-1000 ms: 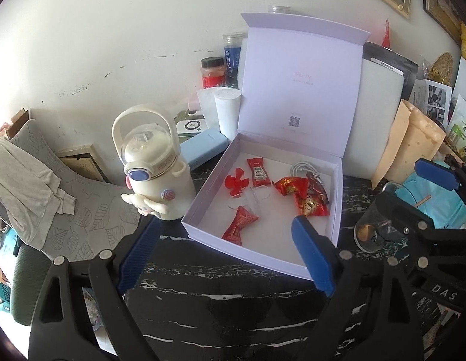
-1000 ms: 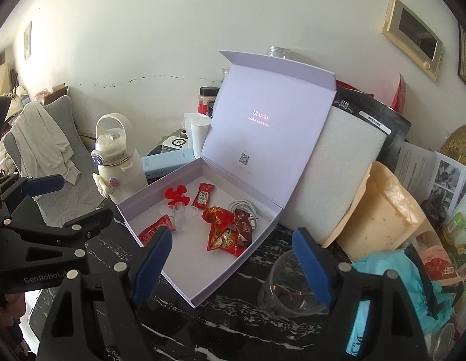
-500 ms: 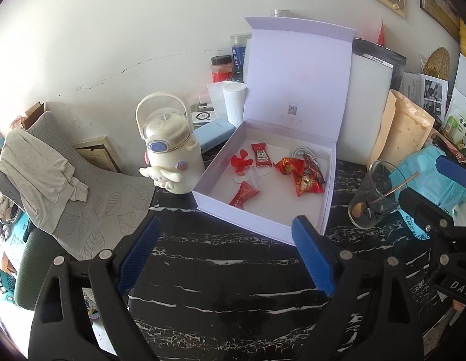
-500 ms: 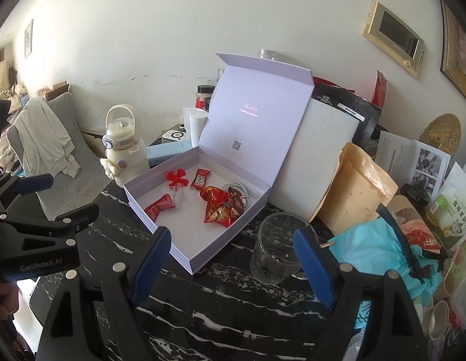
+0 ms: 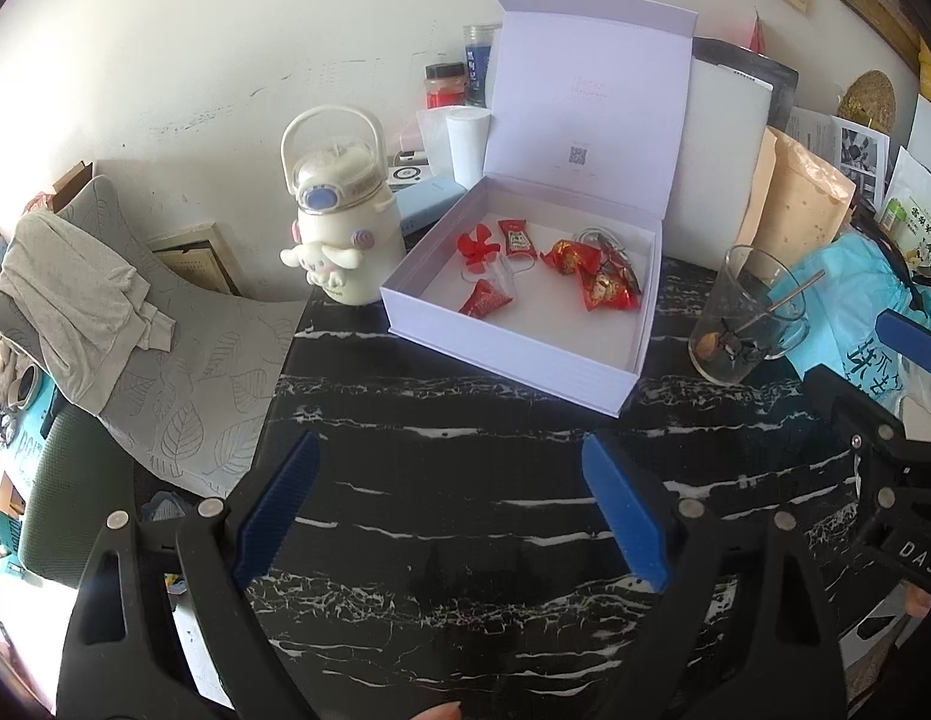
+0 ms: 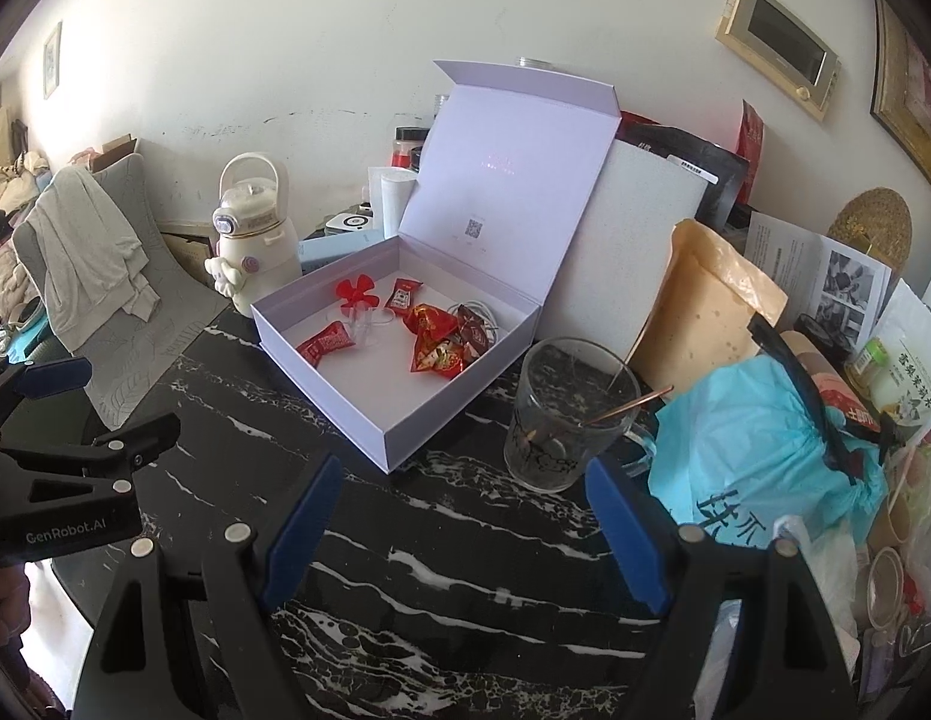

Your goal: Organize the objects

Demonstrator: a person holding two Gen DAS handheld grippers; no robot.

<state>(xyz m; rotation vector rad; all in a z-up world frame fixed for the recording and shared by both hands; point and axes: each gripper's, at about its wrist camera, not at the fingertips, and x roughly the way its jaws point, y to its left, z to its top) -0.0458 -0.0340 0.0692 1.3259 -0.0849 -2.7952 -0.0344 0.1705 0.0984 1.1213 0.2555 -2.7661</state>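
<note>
An open lilac box (image 5: 513, 354) (image 6: 351, 408) sits on the black marble table (image 5: 441, 516), its lid standing upright. Inside lie several red candy wrappers (image 5: 606, 288) (image 6: 435, 348), a red fan-shaped piece (image 5: 477, 246) (image 6: 357, 294) and a white cable. My left gripper (image 5: 450, 507) is open and empty, well back from the box's near wall. My right gripper (image 6: 465, 522) is open and empty, in front of the box's near corner and a glass cup (image 6: 570, 414). The left gripper also shows at the left of the right wrist view (image 6: 75, 444).
A cream cartoon bottle (image 5: 339, 216) (image 6: 255, 234) stands left of the box. The glass cup (image 5: 744, 318) with a straw stands right of it. A blue bag (image 6: 765, 468), a brown pouch (image 6: 705, 312) and papers crowd the right. A chair with cloth (image 5: 87, 300) stands left.
Both grippers have pulled back from the box, which now looks smaller and farther. More bare table shows in front. Both stay open and empty.
</note>
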